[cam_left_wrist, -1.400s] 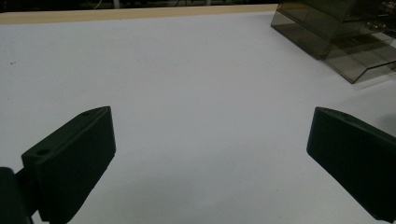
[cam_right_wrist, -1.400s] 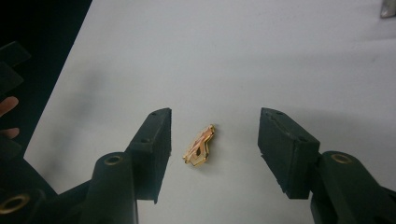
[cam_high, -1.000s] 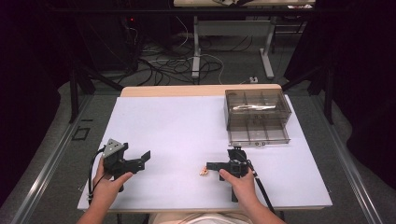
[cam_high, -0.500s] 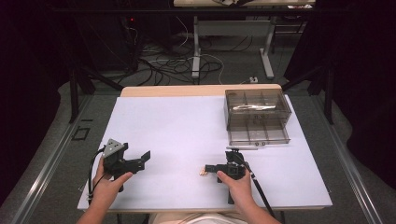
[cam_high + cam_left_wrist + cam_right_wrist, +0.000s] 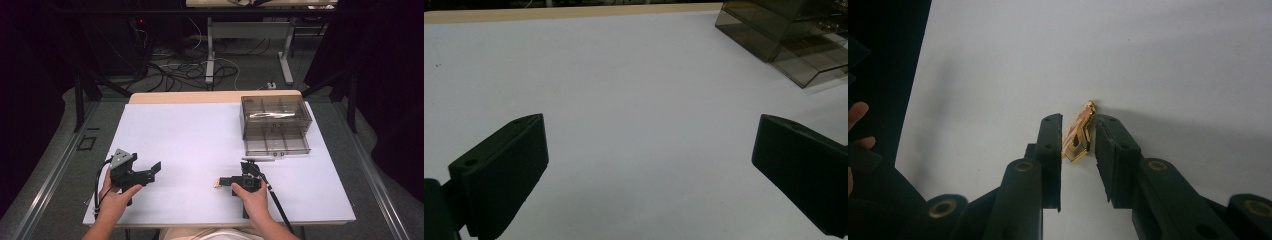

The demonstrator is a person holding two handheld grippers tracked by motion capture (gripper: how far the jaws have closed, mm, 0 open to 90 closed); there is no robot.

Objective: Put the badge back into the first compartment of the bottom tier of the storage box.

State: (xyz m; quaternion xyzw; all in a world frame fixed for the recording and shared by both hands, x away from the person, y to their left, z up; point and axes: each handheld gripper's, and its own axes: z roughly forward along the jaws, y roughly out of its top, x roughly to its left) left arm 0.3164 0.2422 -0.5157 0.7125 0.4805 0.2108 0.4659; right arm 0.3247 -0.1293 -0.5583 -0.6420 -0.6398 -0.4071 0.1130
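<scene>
A person at a white-topped table (image 5: 200, 140) works a hand-held gripper in each hand. The right gripper (image 5: 1079, 142) has its jaws drawn close around a small gold-coloured trinket (image 5: 1078, 135), perhaps a hair clip or pendant, which stands on edge between the two pads, its tip poking just beyond the jaw ends. A sliver of light remains on the left-hand pad's side, so the pinch looks set but light, a hold suited to a thin, hard piece that could twist or slip if squeezed off-centre. In the high view the same trinket (image 5: 218, 183) sits at the tip of the right gripper (image 5: 225, 181), low over the tabletop and pointing toward the person's left. The left gripper (image 5: 649, 165) is spread wide with bare tabletop between its jaws, parked clear of the work and gripping nothing; the high view shows it (image 5: 150, 172) well apart from the right one. Ahead and to the right of the left gripper's jaws stands a smoky clear plastic drawer organiser (image 5: 794, 40), its lower drawer (image 5: 276, 145) pulled forward, a likely destination for the piece.
</scene>
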